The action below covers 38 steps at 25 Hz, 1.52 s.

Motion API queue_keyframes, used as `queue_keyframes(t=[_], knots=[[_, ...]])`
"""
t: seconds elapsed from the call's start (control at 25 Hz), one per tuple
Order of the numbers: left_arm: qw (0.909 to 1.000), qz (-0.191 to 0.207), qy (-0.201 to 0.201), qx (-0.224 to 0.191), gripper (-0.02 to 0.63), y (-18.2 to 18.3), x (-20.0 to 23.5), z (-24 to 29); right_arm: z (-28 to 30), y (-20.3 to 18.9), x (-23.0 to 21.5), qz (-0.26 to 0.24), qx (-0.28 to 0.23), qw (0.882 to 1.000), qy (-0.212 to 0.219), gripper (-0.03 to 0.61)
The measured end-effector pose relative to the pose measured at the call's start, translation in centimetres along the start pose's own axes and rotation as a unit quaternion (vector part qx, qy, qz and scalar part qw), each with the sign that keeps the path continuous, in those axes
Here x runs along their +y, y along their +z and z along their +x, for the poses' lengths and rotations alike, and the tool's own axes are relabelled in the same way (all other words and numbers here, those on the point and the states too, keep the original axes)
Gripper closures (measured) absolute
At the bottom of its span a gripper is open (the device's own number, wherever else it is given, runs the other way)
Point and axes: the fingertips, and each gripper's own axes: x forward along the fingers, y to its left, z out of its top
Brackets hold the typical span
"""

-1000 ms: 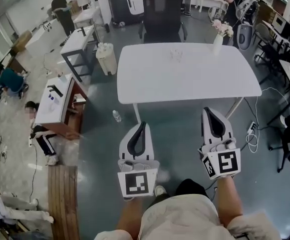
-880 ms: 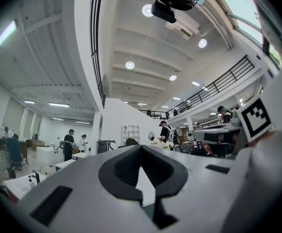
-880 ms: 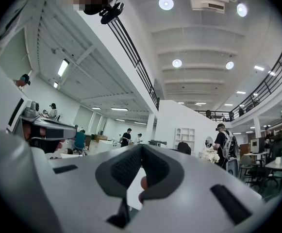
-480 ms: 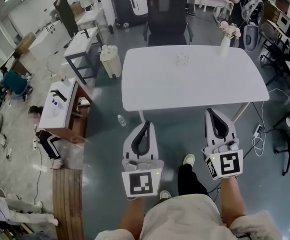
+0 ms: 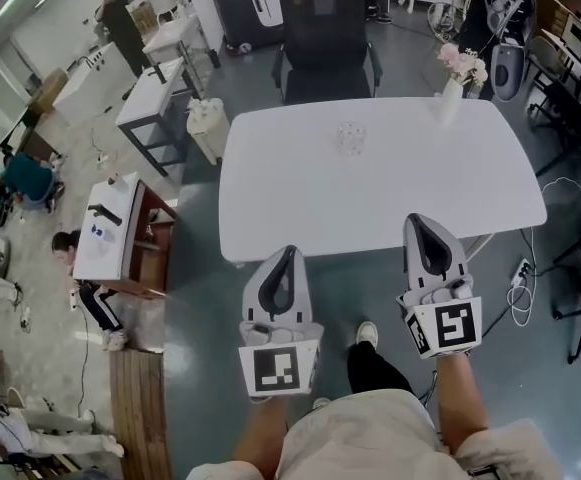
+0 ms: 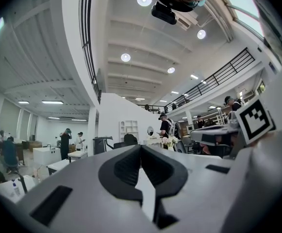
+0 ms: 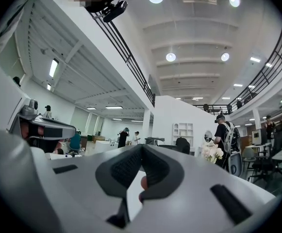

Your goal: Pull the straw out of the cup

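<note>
Cup (image 5: 350, 136) sits on the desk (image 5: 300, 203) toward its far edge, straw too tiny to see, while the left gripper (image 5: 282, 258) and right gripper (image 5: 432, 226) hang short of the desk, jaws pressed together and empty, so I'd guess approach first, then spreading.

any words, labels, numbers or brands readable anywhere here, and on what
No text can be read.
left gripper cube: a black-and-white square marker, a pattern, not text.
right gripper cube: the same kind of marker.
Anything farther off is too small to read.
</note>
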Motion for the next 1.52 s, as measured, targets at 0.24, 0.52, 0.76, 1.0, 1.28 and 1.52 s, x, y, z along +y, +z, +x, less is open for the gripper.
queue_keyframes(t=[0.24, 0.52, 0.76, 1.0, 1.28, 1.52], knots=[[0.9998, -0.005, -0.005, 0.016, 0.609, -0.4, -3.2, 10.3, 5.2, -2.3, -8.6, 0.026, 0.007, 1.000, -0.008, 0.578], [0.9998, 0.003, 0.005, 0.020, 0.609, -0.1, -6.2, 19.4, 9.6, -4.6, -17.4, 0.048, 0.004, 0.999, -0.013, 0.578], [0.9994, 0.002, 0.021, 0.027, 0.609, -0.1, -6.2, 24.3, 13.1, -5.0, -20.8, 0.058, -0.003, 0.998, -0.007, 0.578], [0.9995, 0.002, 0.017, 0.027, 0.609, -0.5, -6.0, 27.4, 15.3, -5.6, -22.3, 0.064, -0.007, 0.998, -0.007, 0.578], [0.9995, -0.011, 0.015, 0.024, 0.609, -2.4, -4.2, 31.3, 19.0, -6.8, -22.9, 0.049, -0.003, 0.999, -0.007, 0.578], [0.9995, -0.015, 0.007, 0.028, 0.609, -3.4, -1.6, 36.0, 24.2, -7.6, -23.5, 0.043, 0.013, 0.999, -0.012, 0.578]])
